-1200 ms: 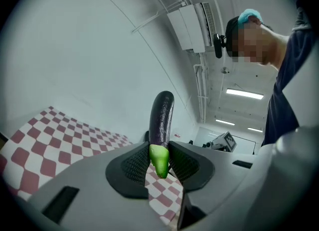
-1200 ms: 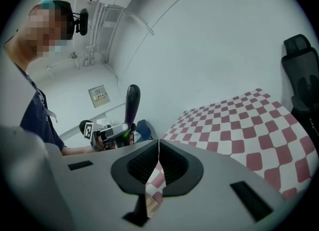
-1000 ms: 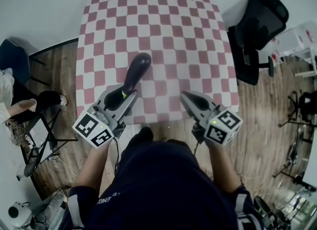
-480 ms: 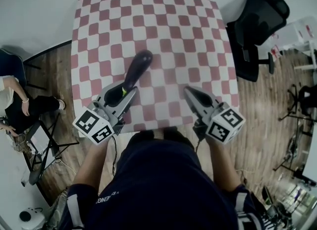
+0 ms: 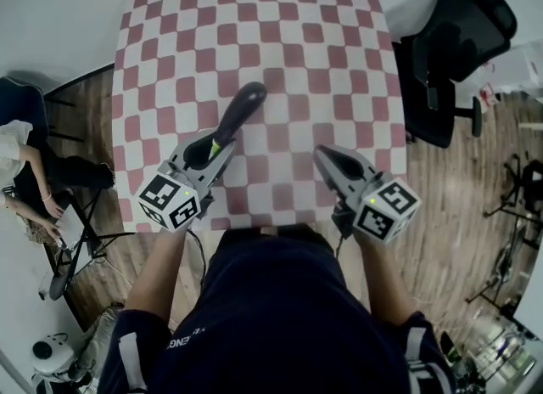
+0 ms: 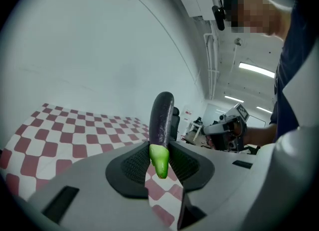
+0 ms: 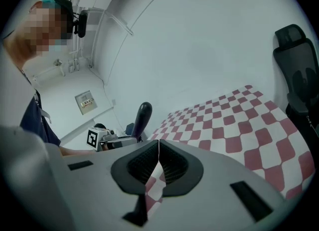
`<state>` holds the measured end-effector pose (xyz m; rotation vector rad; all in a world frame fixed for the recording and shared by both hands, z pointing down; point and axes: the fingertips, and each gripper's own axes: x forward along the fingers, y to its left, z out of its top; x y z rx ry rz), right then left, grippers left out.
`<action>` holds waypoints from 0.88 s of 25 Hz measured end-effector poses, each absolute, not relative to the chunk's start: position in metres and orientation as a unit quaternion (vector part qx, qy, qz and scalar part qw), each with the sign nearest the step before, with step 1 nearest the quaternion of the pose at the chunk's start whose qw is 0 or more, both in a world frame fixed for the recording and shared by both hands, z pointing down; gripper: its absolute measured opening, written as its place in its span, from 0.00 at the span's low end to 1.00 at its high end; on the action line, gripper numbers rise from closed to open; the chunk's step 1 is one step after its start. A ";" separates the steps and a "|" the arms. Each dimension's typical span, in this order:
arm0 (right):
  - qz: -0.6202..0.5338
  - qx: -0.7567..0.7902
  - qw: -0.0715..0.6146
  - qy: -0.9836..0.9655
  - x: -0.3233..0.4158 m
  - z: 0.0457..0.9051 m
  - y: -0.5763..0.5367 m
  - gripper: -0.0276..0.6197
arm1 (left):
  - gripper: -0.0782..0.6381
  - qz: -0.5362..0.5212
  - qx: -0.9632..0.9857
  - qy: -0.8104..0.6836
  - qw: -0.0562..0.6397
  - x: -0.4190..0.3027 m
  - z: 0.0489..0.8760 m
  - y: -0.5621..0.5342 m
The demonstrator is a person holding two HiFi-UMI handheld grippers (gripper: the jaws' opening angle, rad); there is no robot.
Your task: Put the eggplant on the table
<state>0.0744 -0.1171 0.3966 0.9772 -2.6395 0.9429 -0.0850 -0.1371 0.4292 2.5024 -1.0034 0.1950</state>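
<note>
A dark purple eggplant point(image 5: 236, 115) with a green stem end point(image 6: 159, 159) sticks forward out of my left gripper point(image 5: 219, 148), which is shut on its stem end. In the left gripper view the eggplant point(image 6: 162, 118) rises upright between the two black pads. It hangs over the near left part of the red-and-white checked table point(image 5: 297, 36). My right gripper point(image 5: 327, 160) is over the table's near edge, shut with nothing between its pads point(image 7: 158, 164). The right gripper view also shows the eggplant point(image 7: 142, 118) off to the left.
A black office chair point(image 5: 450, 53) stands right of the table. At the left edge a seated person point(image 5: 25, 180) is beside a dark stand. Wooden floor lies on both sides, and a white wall rises behind the table.
Both grippers have moved forward over the table's near edge, the left one carrying the eggplant a little lower and farther in. The jaws have not changed.
</note>
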 end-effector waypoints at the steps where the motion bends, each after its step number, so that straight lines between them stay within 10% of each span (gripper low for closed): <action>1: 0.320 0.326 0.089 -0.885 0.083 0.401 -0.122 0.07 | 0.29 0.083 0.902 -0.365 0.215 -0.078 0.438 -0.145; 22: 0.394 0.359 0.098 -0.840 0.207 0.467 -0.139 0.07 | 0.30 0.373 0.821 -0.358 0.241 -0.002 0.646 -0.217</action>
